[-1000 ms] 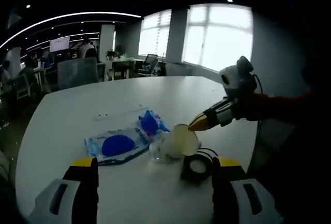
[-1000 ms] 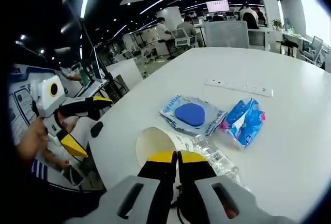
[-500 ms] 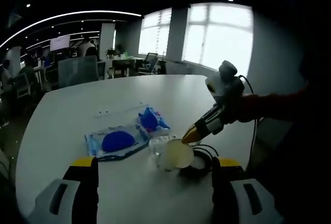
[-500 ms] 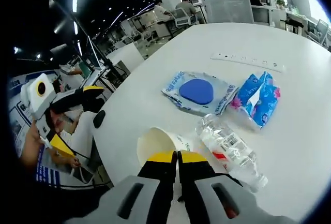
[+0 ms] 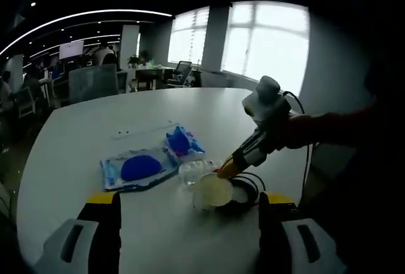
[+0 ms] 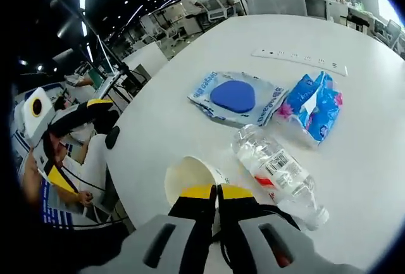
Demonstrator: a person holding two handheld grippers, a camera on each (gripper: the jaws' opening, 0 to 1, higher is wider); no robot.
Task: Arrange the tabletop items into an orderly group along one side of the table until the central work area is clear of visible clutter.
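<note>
The right tool has its two yellow-tipped jaws pressed together on the rim of a cream paper cup, which lies tipped with its open mouth turned away from the tool's body. In the left gripper view the same right tool reaches in from the right, held by a hand in a red sleeve, its tip at the far edge of the cup.

Just past the cup, to the right of the right tool's tip, a clear plastic water bottle with a white and red label lies on its side on the white round worktop. Further ahead of it rest a clear flat packet holding a blue oval pad and, to that packet's right and touching it, a blue and pink printed tissue pack. Beyond them a white power strip lies across the worktop.

The left tool hangs with its jaws spread wide apart, gripping nothing; cup, bottle and packets lie ahead between them. A coil of black cable sits just behind the cup, near the left tool's right jaw.
</note>
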